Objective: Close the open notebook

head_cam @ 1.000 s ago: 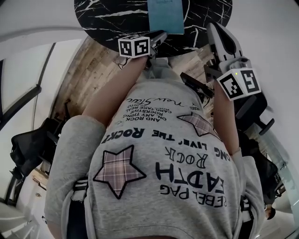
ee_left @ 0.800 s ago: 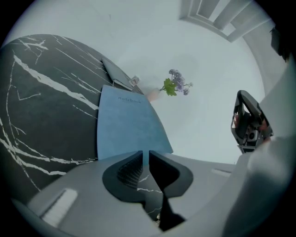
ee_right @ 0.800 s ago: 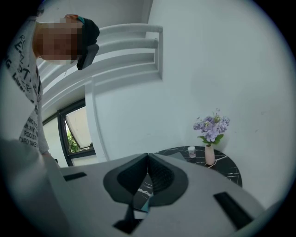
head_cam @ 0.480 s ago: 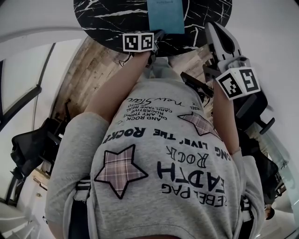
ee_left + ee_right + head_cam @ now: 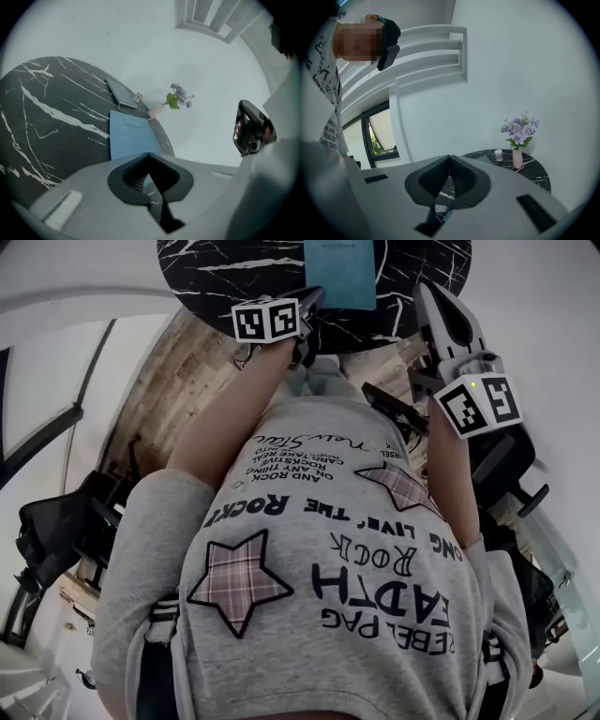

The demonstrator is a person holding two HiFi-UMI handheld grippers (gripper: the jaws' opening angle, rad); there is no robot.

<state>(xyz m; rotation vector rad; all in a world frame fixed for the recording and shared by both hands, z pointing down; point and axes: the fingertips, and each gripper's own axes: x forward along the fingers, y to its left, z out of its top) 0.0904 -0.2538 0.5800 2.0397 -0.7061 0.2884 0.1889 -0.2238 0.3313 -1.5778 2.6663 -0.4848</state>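
The blue notebook (image 5: 131, 136) lies just ahead of the left gripper (image 5: 149, 157), with its long axis running away from that gripper. The left gripper is closed and empty. The right gripper (image 5: 449, 159), also closed and empty, stands farther from the notebook.

Round black white-veined counter (image 5: 47, 122) set against a plain white wall (image 5: 197, 56); pale wood-plank floor (image 5: 178, 381) beneath it; dark-framed, daylit window (image 5: 379, 136) off to its side; black chair (image 5: 56, 531) well apart from it.
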